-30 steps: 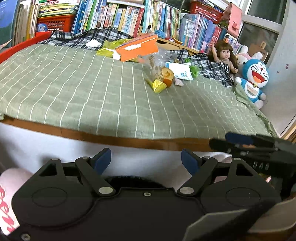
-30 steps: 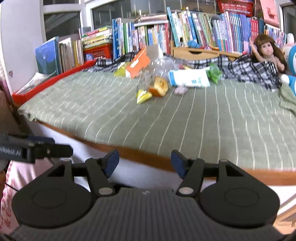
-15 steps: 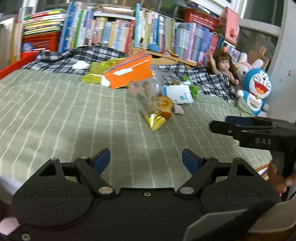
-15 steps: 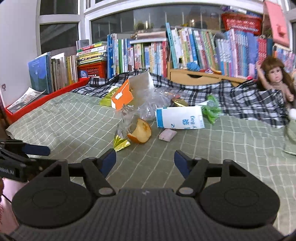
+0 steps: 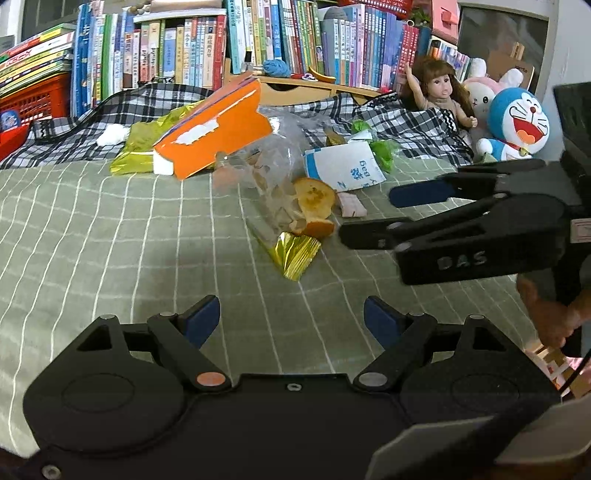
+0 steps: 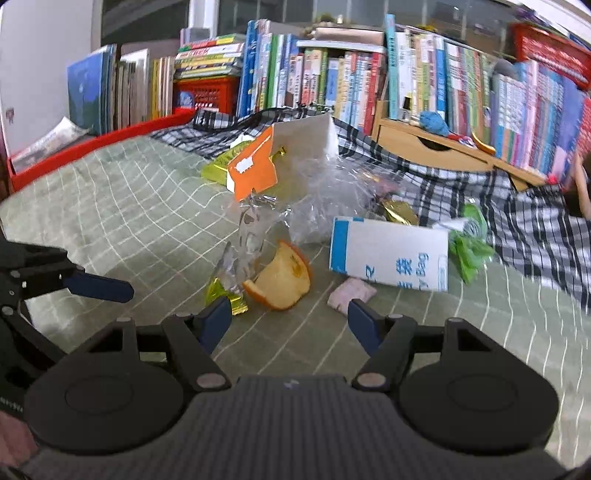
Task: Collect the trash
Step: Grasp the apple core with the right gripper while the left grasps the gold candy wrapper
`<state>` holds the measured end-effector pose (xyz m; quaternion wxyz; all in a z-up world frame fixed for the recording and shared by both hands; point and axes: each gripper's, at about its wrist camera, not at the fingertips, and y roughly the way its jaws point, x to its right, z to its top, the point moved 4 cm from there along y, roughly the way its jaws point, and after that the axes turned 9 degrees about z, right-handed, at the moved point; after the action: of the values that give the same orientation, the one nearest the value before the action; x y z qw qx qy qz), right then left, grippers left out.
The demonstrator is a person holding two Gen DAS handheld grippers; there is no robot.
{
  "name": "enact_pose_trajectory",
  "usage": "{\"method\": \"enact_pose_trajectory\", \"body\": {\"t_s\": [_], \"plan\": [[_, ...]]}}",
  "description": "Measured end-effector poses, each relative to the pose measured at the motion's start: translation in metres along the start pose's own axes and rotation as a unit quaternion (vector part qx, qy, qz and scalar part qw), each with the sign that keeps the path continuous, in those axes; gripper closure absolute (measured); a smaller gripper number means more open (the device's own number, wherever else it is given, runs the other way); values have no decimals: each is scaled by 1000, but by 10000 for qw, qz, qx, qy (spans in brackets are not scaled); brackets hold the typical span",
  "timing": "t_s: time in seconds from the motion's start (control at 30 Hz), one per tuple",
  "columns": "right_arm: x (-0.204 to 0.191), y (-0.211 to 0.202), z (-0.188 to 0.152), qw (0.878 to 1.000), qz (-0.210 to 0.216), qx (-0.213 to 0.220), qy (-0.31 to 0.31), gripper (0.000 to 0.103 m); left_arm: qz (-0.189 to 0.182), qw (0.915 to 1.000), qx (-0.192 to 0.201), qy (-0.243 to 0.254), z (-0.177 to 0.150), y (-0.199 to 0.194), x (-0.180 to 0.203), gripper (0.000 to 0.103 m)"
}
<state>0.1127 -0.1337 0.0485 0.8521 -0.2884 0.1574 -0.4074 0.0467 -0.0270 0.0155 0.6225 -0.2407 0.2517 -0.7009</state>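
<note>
Two grippers of mine hang over the bed, both with jaws spread wide and holding nothing: my left gripper (image 5: 291, 317) low over bare cloth, my right gripper (image 6: 288, 319) just short of the trash. Surface: a green sheet with a white grid (image 5: 110, 236), a black-and-white plaid blanket (image 5: 399, 122) behind it. The trash lies in one loose heap mid-bed: a curled orange peel (image 6: 280, 282), a crumpled gold foil wrapper (image 5: 295, 253) just beside it, a clear crinkled plastic bag (image 6: 317, 192), an orange cardboard box (image 5: 218, 133), a white-and-blue paper bag (image 6: 388, 258), and a small pink piece (image 6: 351, 293), possibly a wrapper. Room: a row of upright books (image 5: 295, 33) along the far edge, with a brown-haired doll (image 5: 439, 92) and a blue plush cat (image 5: 517, 122) in the right corner.
</note>
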Motion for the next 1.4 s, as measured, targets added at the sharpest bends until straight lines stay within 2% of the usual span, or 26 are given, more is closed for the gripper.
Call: {"method": "enact_pose_trajectory", "body": {"t_s": [0.17, 0.4, 0.57, 0.7, 0.77, 0.93, 1.0, 1.13, 1.27, 1.4], "plan": [[0, 12, 3, 9998, 53, -87, -151, 21, 136, 9998, 63, 151, 10, 12, 3, 19], [6, 30, 9, 9985, 274, -258, -400, 20, 202, 9993, -41, 326, 17, 38, 4, 20], [8, 43, 14, 9961, 403, -377, -694, 20, 216, 9981, 69, 580, 19, 48, 10, 27], [7, 50, 20, 9928, 523, -427, -988, 23, 164, 9980, 140, 595, 20, 51, 13, 32], [7, 53, 20, 9918, 559, -453, -1057, 26, 170, 9978, 174, 619, 21, 52, 13, 36], [3, 54, 18, 9912, 636, -383, -1098, 53, 198, 9969, 279, 713, 21, 55, 13, 38], [4, 53, 18, 9917, 641, -353, -1053, 57, 231, 9965, 324, 732, 21, 57, 13, 38], [13, 46, 20, 9950, 491, -238, -841, 60, 347, 9963, 297, 732, 25, 58, 9, 38], [30, 36, 22, 9978, 524, -64, -393, 60, 429, 9961, 301, 712, 26, 59, 5, 34], [40, 29, 21, 9992, 343, 1, -186, 60, 441, 9964, 296, 662, 29, 63, 4, 36]]}}
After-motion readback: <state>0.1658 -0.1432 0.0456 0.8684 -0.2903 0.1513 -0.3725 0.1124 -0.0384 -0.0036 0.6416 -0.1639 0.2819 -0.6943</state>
